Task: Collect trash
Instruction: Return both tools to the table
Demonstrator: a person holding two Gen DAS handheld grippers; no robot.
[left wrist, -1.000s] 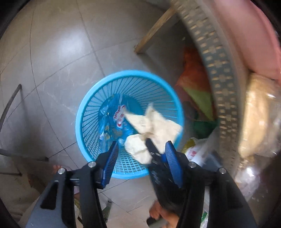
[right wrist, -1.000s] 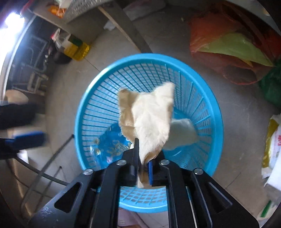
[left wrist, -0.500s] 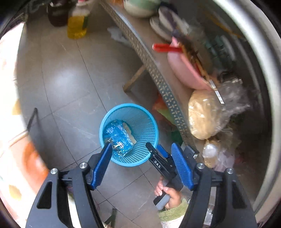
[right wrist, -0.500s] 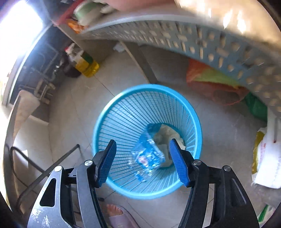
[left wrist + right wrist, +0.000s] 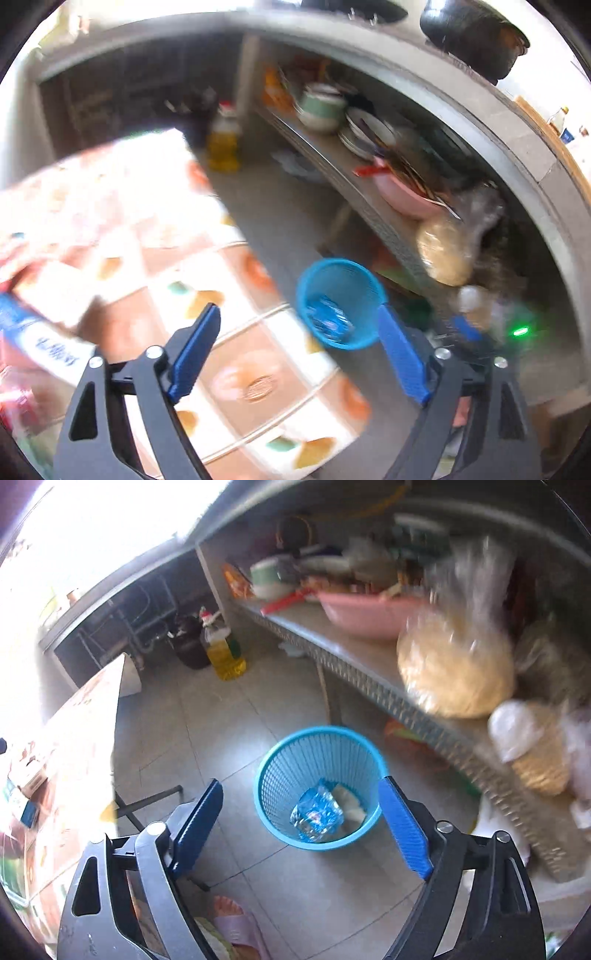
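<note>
Your right gripper (image 5: 301,830) now gapes empty above the blue basket (image 5: 280,753); the beige paper (image 5: 349,801) has dropped inside beside the blue wrapper (image 5: 316,812). Your left gripper (image 5: 297,352), also spread, has swung toward the table (image 5: 236,369) beside the basket, likely for more trash.

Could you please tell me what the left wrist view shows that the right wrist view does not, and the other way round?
Only the left wrist view shows the dark round pot on the counter top, the patterned orange-and-white tablecloth close below the open left claw, and a green light.

Only the right wrist view shows the crumpled pale paper beside the blue plastic wrapper, the pipes under the sink, and the open right claw above floor tiles.

Both show the blue slatted plastic basket, the pink plastic basin and the yellow oil bottle.
</note>
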